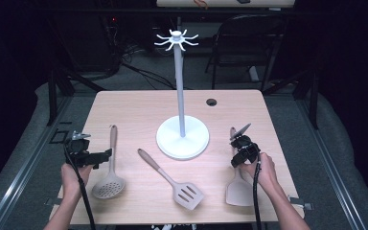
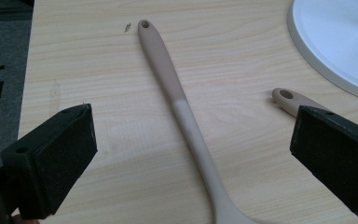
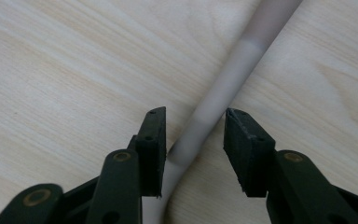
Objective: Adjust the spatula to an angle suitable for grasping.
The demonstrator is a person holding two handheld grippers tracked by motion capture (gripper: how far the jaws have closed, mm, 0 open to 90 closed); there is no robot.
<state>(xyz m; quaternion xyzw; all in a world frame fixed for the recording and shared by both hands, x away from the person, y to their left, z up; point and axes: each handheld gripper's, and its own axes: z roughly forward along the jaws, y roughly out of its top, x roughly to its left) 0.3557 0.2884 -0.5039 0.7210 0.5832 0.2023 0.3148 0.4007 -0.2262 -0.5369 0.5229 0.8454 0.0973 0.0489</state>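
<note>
Right gripper view: the right gripper (image 3: 193,144) has its jaws part open astride the solid spatula's handle (image 3: 223,88), one pad touching it, the other clear. The spatula lies flat on the surface (image 3: 51,70). The left gripper (image 2: 191,154) gapes wide over the skimmer handle (image 2: 168,79).

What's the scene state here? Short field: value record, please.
surface: wooden table
centre: white hook stand, upright, hooks bare
utensils: skimmer left, slotted turner middle, solid turner right, all flat on the table
left gripper: jaws wide open above the skimmer handle, holding nothing
right gripper: jaws straddle the solid turner's handle; one pad at or near it, gap on the other side; not clamped
hung so far: none
</note>
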